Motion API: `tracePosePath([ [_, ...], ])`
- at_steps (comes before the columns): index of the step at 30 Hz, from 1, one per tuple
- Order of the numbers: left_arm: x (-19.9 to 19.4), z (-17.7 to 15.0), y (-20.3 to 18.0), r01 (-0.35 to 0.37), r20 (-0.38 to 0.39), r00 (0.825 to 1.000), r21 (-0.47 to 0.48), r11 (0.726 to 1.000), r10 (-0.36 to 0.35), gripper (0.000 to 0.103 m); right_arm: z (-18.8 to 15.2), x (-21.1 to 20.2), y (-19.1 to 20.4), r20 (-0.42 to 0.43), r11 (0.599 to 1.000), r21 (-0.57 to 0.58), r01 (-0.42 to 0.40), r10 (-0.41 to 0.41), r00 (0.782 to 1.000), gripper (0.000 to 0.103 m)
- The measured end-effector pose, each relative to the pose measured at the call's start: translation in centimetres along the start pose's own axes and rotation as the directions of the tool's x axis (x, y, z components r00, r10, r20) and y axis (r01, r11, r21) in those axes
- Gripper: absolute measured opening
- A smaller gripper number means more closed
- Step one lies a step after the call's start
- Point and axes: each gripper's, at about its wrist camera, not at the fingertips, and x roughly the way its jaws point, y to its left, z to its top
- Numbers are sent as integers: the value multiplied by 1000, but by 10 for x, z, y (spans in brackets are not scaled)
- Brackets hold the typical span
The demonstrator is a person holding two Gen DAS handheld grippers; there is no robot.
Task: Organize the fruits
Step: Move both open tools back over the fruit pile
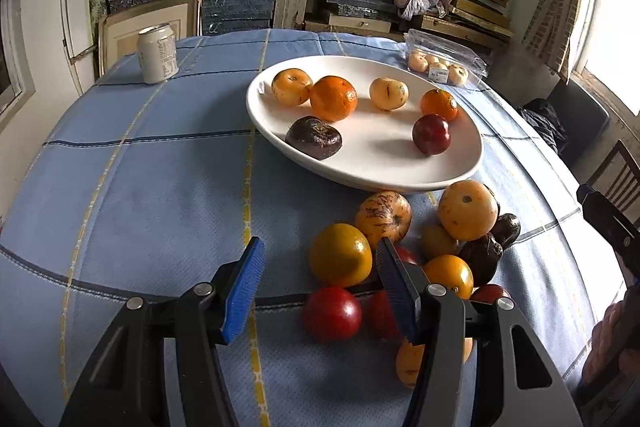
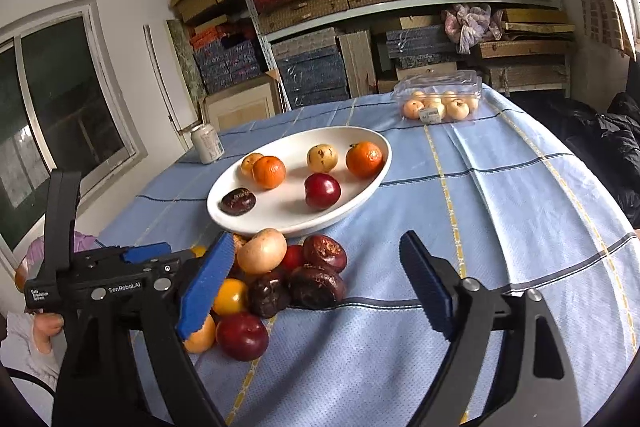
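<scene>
1. A wide white oval ceramic dish (image 1: 460, 169) sits on a table under a light blue checked cloth (image 1: 140, 195)
2. Six fruits lie in the dish: two bright orange tangerines (image 1: 333, 98), two pale yellow-orange round fruits (image 1: 388, 93), one glossy dark red plum (image 1: 431, 134) and one wrinkled dark purple fruit (image 1: 314, 137)
3. A loose heap of mixed fruit (image 2: 280, 275) lies on the cloth just in front of the dish, on its near side; it holds orange, yellow, red and shrivelled dark purple pieces, several touching one another
4. The left gripper (image 1: 320, 279) hangs over the near edge of the heap, its blue-padded jaws apart with nothing clamped; a round orange fruit (image 1: 340, 255) and a red fruit (image 1: 332, 313) show in the gap, and neither pad presses on them
5. The right gripper (image 2: 316, 287) has its jaws spread wide and empty, with the dark purple fruits of the heap seen between them
6. A pale drink can (image 1: 157, 53) stands upright far left of the dish
7. A clear plastic clamshell of small pale fruits (image 2: 438, 99) rests at the far right edge of the table
</scene>
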Motion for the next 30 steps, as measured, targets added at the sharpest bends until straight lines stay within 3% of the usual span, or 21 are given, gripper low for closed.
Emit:
tracePosePath([
  [17,20,2,1,1,-30,1000,26,1000,0,58,-1,8,3,-34,1000,-14,0,0,999,85],
  [26,25,5,3,50,-44,998,15,999,-49,49,-3,11,2,-40,1000,-14,2,-2,999,86],
  [30,24,4,-3,65,-44,997,38,997,-64,38,-3,12,1,-42,1000,-14,5,-5,999,86],
])
